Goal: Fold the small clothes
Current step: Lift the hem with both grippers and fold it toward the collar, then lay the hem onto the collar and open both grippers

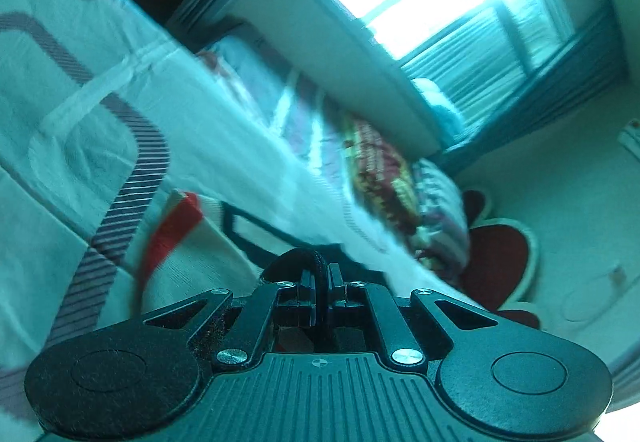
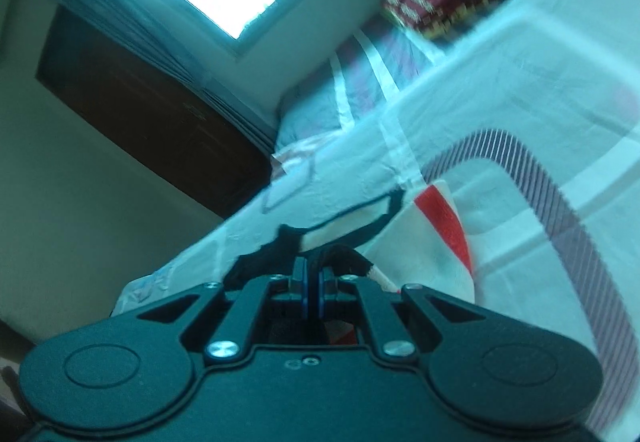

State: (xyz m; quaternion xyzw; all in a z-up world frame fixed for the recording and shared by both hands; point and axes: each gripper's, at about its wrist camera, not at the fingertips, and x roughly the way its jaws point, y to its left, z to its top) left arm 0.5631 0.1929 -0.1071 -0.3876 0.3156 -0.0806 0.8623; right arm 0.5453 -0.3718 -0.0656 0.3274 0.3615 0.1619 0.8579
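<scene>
Left gripper [image 1: 322,274]: pinching black trim of white-and-red garment [image 1: 188,254] | right gripper [image 2: 314,274]: pinching same black trim | garment over patterned bed sheet [image 2: 520,82] | frames blurred

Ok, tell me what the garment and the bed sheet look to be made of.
Garment: soft woven or knit fabric, matte, white with red panel and dark trim; it drapes limply. Bed sheet: thin matte cloth, probably cotton, creased and wrinkled. Motion blur leaves the weave unclear.
</scene>
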